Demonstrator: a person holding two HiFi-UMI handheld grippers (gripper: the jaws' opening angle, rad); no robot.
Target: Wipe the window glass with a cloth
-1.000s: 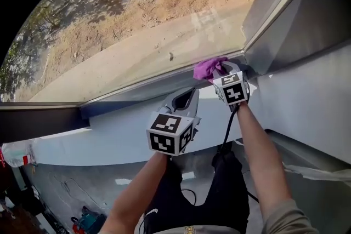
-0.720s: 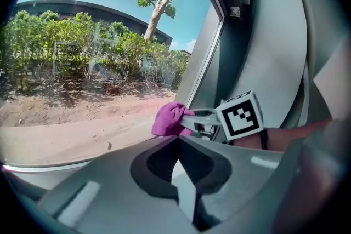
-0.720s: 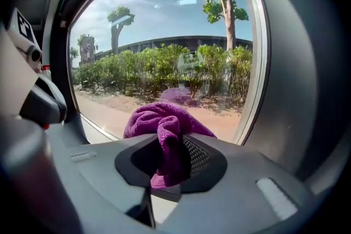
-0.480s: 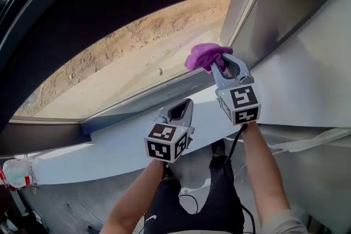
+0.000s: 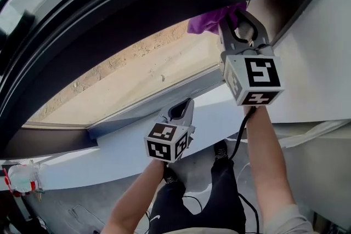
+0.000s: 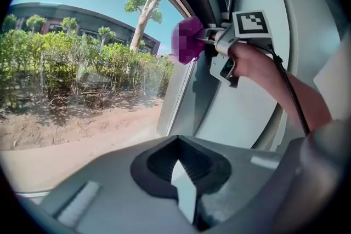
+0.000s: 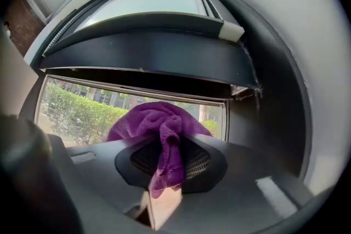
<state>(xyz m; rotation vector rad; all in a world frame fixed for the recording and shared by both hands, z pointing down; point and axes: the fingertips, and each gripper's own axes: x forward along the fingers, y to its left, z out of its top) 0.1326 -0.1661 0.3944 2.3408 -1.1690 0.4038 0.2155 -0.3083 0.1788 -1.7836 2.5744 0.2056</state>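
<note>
My right gripper (image 5: 235, 15) keeps its fingers clamped on the cloth (image 5: 205, 22) at the top right corner of the window glass (image 5: 137, 76) for wiping; my left gripper (image 5: 185, 104) waits near the sill, fingers closed and empty.

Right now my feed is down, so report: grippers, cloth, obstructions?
Right gripper shut on purple cloth, at upper right corner of window glass. Left gripper shut, empty, low by the sill. No obstruction seen.

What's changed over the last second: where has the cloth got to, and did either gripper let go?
The right gripper, still shut on the crumpled purple cloth, rose from the lower right corner of the window glass up its right edge to the top right corner, under the dark upper frame. Nothing was released. The left gripper stayed low by the white sill, shut and empty.
</note>
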